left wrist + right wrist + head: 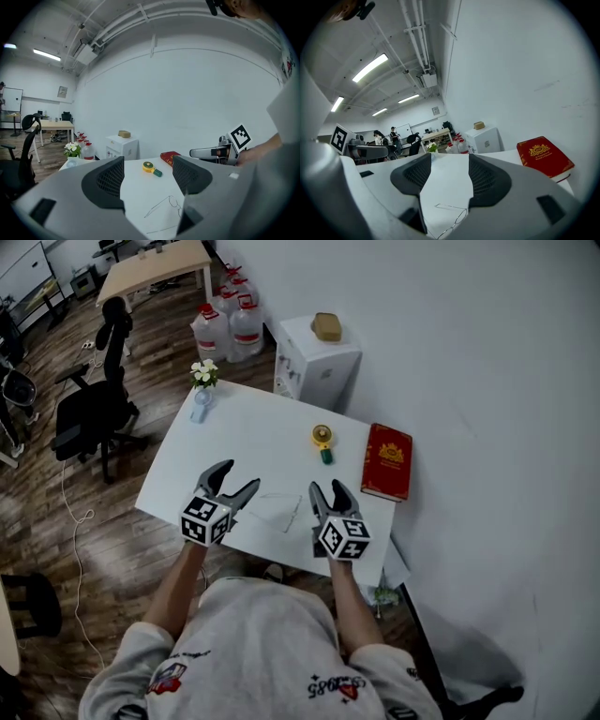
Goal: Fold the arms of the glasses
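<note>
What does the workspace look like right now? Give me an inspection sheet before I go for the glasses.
Surface: white table, no spills seen.
Job's things: glasses lying flat between the grippers, arms unfolded.
Clutter: red book, yellow gadget, flower vase.
Grippers: left gripper and right gripper both open, empty, above the table either side of the glasses.
Cables: white cable on the floor, left.
Surroundings: office chair, water jugs, white cabinet.

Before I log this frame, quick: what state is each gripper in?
Left gripper: open, empty.
Right gripper: open, empty.
Glasses: held by neither.
</note>
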Action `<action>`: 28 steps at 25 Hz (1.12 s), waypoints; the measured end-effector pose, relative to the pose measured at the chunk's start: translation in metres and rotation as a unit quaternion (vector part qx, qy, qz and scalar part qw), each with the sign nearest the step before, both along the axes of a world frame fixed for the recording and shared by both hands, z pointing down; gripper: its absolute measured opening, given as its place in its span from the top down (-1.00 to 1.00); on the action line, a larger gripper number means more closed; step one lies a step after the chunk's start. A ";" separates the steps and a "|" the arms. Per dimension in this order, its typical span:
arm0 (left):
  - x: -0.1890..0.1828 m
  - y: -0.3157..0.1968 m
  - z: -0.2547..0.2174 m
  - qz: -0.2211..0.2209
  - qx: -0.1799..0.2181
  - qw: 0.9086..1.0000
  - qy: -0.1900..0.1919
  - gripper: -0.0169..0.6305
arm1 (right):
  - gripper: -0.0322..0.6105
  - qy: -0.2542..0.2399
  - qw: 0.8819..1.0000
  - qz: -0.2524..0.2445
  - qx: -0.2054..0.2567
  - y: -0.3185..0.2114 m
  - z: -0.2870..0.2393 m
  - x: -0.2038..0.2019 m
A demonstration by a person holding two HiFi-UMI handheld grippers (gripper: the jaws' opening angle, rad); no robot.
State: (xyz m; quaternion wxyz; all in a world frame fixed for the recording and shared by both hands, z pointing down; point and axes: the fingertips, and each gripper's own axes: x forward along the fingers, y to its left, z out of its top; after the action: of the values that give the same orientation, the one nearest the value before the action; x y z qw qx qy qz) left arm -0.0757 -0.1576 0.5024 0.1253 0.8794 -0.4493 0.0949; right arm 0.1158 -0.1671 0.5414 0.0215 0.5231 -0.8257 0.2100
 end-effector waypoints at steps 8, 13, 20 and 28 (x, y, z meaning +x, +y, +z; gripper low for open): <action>0.001 -0.016 0.022 -0.012 -0.022 1.000 0.009 -0.03 | 0.16 -0.003 0.999 -0.008 -0.033 -0.014 0.029 0.009; 0.004 -0.018 0.042 -0.002 -0.043 0.999 0.008 -0.03 | 0.16 0.007 0.997 -0.018 -0.072 -0.008 0.064 0.009; 0.002 -0.015 0.066 -0.003 -0.068 0.998 0.008 -0.03 | 0.24 -0.003 0.976 -0.105 -0.191 0.023 0.142 -0.017; -0.026 -0.011 0.082 -0.030 -0.085 0.996 0.010 -0.03 | 0.33 -0.102 0.947 -0.096 -0.288 0.028 0.186 -0.026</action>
State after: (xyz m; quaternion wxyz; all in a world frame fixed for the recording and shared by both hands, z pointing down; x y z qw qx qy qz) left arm -0.1013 -0.1683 0.5848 0.2065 0.8528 -0.4643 0.1204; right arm 0.0901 -0.1394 0.7275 0.1076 0.3886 -0.7740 0.4882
